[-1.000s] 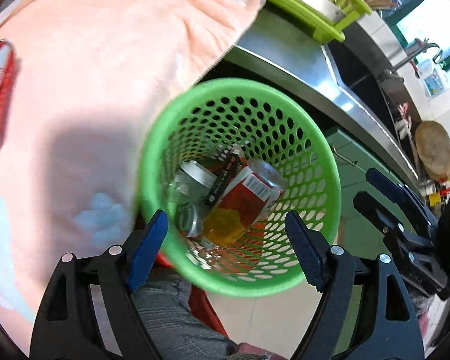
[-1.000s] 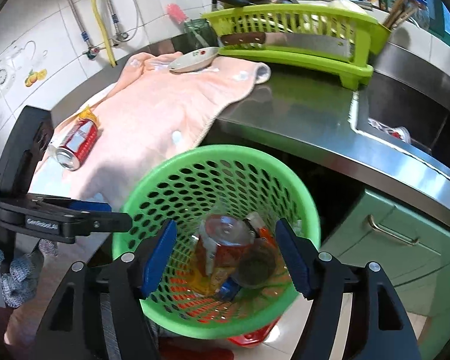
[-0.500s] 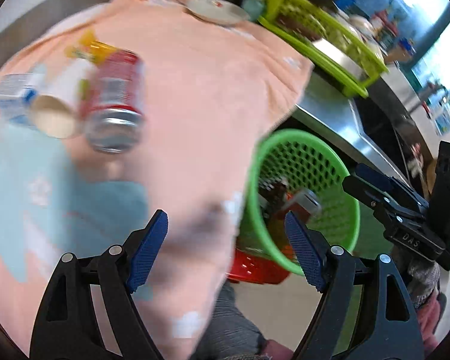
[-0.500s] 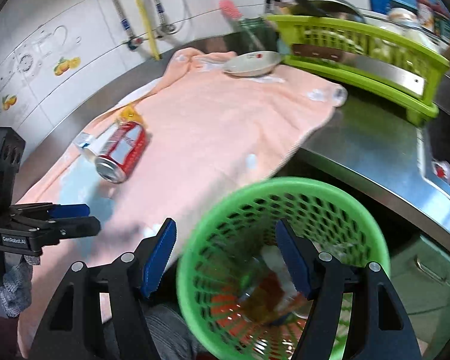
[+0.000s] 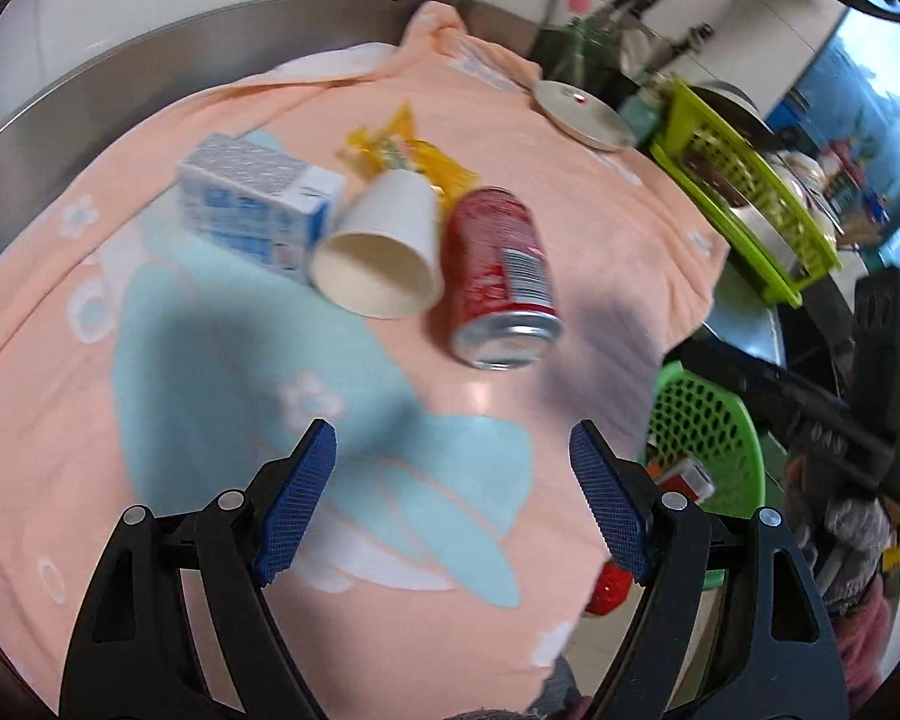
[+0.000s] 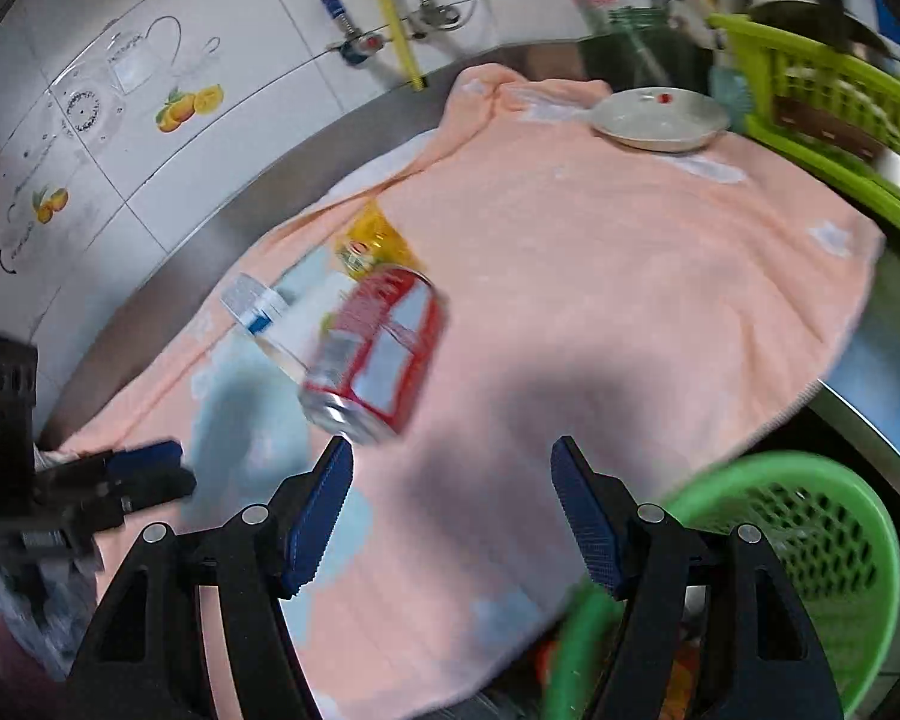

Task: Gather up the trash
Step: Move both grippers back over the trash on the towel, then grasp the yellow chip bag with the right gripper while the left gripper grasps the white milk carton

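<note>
A red soda can [image 5: 501, 279] lies on its side on the peach towel [image 5: 210, 420], beside a white paper cup [image 5: 381, 255], a blue-white carton [image 5: 258, 207] and a yellow wrapper [image 5: 411, 153]. My left gripper [image 5: 453, 507] is open and empty, above the towel in front of them. My right gripper [image 6: 450, 516] is open and empty, just short of the can [image 6: 378, 354]. The green mesh bin [image 6: 810, 570] holds trash below the counter edge; it also shows in the left wrist view [image 5: 708, 438].
A white plate [image 6: 660, 117] sits at the towel's far end. A green dish rack [image 6: 822, 102] stands at the right. The steel counter [image 6: 870, 420] borders the towel. The tiled wall with pipes [image 6: 390, 12] is behind.
Both grippers have swung left and up from over the green bin to over the towel. The can, cup and carton now lie ahead of them. Both stay open.
</note>
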A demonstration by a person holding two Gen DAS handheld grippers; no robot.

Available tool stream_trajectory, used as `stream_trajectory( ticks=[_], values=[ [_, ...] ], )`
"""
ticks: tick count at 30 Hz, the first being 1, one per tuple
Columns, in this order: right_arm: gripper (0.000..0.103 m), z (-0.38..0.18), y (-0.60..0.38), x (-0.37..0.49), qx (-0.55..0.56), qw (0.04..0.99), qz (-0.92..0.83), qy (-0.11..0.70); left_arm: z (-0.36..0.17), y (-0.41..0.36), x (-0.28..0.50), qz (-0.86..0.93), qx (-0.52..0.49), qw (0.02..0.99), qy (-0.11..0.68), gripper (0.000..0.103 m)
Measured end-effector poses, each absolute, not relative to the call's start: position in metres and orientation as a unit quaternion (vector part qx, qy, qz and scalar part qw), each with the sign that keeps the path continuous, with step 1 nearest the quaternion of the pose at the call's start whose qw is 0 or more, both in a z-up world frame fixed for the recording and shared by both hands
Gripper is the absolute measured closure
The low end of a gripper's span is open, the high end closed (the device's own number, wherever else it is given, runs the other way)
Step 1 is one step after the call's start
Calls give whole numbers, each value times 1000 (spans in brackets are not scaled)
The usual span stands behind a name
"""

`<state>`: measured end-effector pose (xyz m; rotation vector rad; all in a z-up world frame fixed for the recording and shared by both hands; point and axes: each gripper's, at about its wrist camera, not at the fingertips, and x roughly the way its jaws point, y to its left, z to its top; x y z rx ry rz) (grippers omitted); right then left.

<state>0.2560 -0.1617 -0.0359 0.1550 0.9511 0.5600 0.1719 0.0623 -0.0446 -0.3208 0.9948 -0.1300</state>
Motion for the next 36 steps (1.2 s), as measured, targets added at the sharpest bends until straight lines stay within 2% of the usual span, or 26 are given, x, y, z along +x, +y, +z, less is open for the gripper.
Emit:
stream_trajectory(
  ticks=[15,19,26,34,36],
  values=[
    [37,-21,-30,378,-10,825,338,453,-56,105,177,-51,-178,864,469,25],
    [37,-29,3,402,-43,812,352,464,-57,110,186,-54,-177,864,468,31],
    [37,-50,39,427,-92,796,353,483,-57,112,202,-65,-169,870,459,33],
    [37,-72,51,441,-133,788,341,495,-59,125,227,-48,-208,860,464,33],
    [43,-77,49,445,-130,787,341,498,-59,131,234,-34,-224,855,466,33]
  ],
)
